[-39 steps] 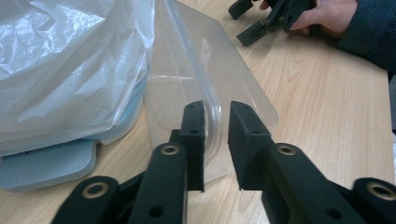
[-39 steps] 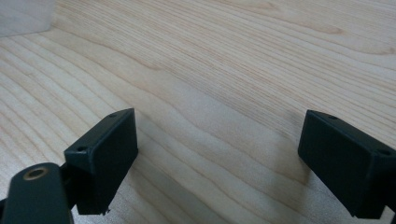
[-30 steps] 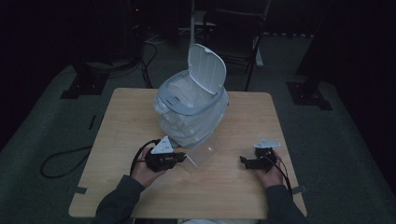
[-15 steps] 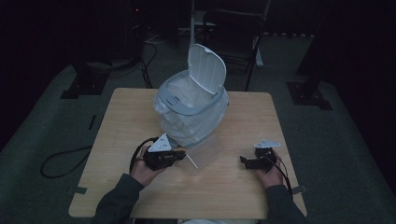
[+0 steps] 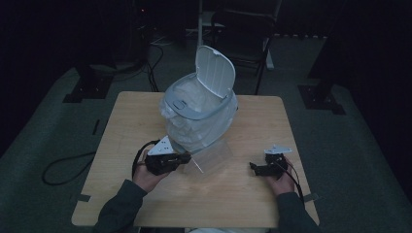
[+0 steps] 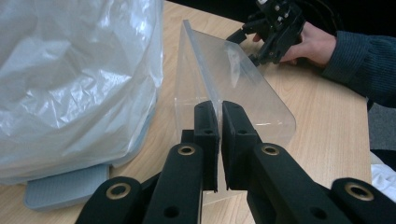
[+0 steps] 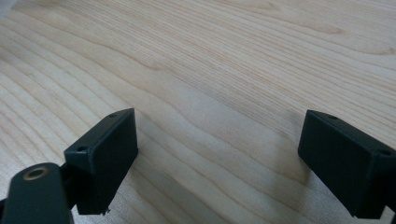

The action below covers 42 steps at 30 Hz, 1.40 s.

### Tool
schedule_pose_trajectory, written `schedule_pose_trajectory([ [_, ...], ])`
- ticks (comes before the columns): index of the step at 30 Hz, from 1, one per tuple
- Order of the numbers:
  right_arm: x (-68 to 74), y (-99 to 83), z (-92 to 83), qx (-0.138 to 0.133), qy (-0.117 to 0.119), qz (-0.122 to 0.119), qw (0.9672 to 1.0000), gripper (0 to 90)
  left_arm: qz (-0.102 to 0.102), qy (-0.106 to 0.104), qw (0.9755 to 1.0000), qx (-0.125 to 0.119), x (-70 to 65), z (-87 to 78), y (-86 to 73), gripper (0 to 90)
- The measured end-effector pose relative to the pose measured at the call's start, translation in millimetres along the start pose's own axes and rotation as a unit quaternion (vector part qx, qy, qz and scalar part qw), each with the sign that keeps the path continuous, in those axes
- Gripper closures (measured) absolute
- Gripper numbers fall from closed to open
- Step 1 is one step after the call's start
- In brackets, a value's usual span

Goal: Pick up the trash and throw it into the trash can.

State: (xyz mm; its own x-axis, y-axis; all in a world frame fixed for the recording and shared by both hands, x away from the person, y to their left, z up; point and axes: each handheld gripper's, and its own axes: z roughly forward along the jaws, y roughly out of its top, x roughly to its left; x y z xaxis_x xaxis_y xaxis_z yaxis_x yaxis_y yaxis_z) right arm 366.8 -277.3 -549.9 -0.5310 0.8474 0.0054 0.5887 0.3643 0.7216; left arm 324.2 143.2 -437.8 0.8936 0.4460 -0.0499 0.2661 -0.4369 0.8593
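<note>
A clear bent plastic sheet [image 5: 214, 156] stands on the wooden table [image 5: 121, 126] just in front of a white pedal bin [image 5: 199, 114]. My left gripper [image 5: 187, 159] is shut on the sheet's near upright edge. In the left gripper view the two pads [image 6: 219, 112] pinch the thin sheet [image 6: 243, 84], which runs away from me. The bin is lined with a crinkled plastic bag [image 6: 70, 70] and its lid [image 5: 214, 72] stands open. My right gripper [image 5: 253, 167] rests low over bare table at the right, open, with nothing between its jaws [image 7: 219, 149].
The bin's grey pedal [image 6: 65, 186] pokes out at its base close to my left jaws. The right hand and its gripper [image 6: 275, 28] lie beyond the sheet. Past the table are a dark floor, cables [image 5: 63, 167] and a chair [image 5: 243, 29].
The left hand has shifted slightly beside the bin, and the clear sheet has moved a little with it. The right hand has kept still.
</note>
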Motion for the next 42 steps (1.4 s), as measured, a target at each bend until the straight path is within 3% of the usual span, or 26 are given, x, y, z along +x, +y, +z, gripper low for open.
schedule_pose_trajectory([
  [15, 0.0, 0.0, 0.0, 0.0, 0.0, 0.0, 1.0, 11.2, 0.0, -0.025, 0.9995, -0.021, 2.0, -11.6, 12.9, 87.2],
  [25, 0.0, 0.0, 0.1, -0.001, 0.0, 0.0, 1.0, 11.2, 0.016, -0.042, 0.9985, -0.03, 3.2, -19.3, 33.9, 87.2],
  [42, -0.2, 0.0, 0.1, -0.001, 0.0, -0.001, 1.0, 11.2, 0.024, -0.075, 0.9955, -0.052, 12.3, -36.1, 66.8, 87.2],
])
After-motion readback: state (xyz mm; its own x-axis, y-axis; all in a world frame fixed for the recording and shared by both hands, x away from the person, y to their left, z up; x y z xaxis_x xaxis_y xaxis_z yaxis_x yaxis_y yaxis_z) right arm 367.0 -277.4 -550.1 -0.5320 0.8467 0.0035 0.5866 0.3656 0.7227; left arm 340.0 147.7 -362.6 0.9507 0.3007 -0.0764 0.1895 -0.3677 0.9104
